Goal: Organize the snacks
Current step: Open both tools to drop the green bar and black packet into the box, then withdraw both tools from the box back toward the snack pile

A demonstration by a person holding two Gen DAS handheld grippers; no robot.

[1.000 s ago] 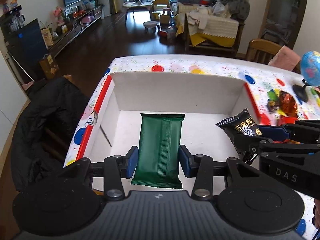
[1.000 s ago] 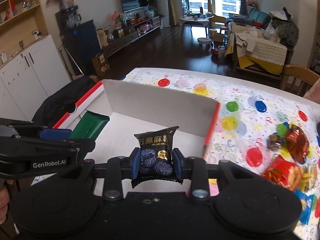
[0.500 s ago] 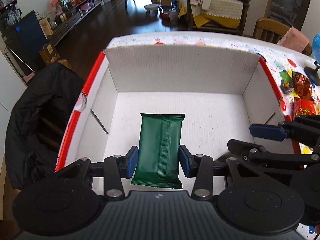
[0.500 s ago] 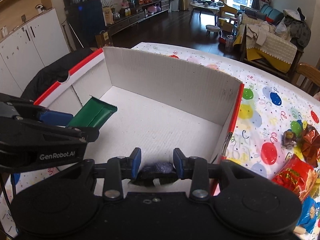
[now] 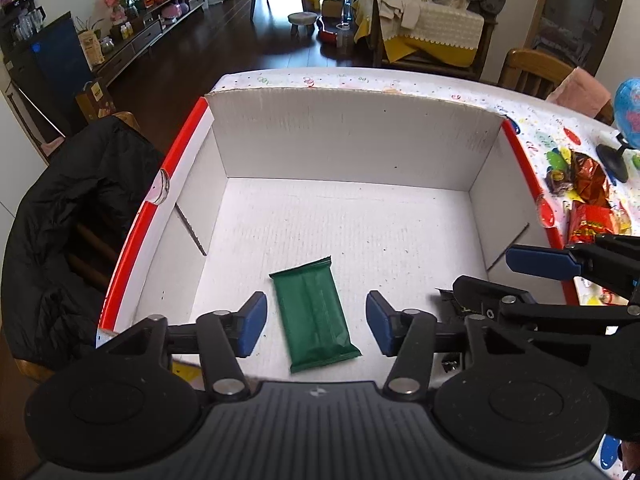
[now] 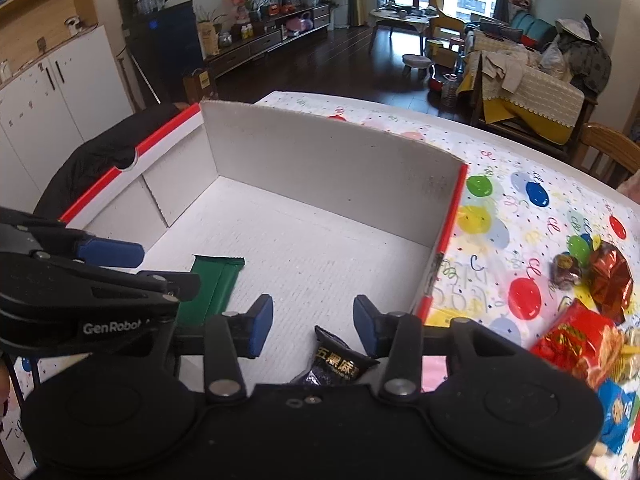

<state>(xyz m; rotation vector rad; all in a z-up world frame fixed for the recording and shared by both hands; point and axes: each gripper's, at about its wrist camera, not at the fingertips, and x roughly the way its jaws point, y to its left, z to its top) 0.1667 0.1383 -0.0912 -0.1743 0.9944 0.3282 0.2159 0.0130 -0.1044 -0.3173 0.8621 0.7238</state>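
Both grippers' jaws were opening: the left gripper (image 5: 316, 322) straddled the flat green foil snack bar (image 5: 314, 314) on the white cardboard box (image 5: 352, 148) floor, untouched; the right gripper (image 6: 314, 326) had spread clear of the black snack packet (image 6: 334, 366) lying beneath it

left claw (image 5: 316, 322) and right claw (image 6: 313, 330) side by side, tilted downward, jaws opening

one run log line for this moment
left gripper: jaws opening, green foil packet released | right gripper: jaws opening, black snack packet released | both in white cardboard box
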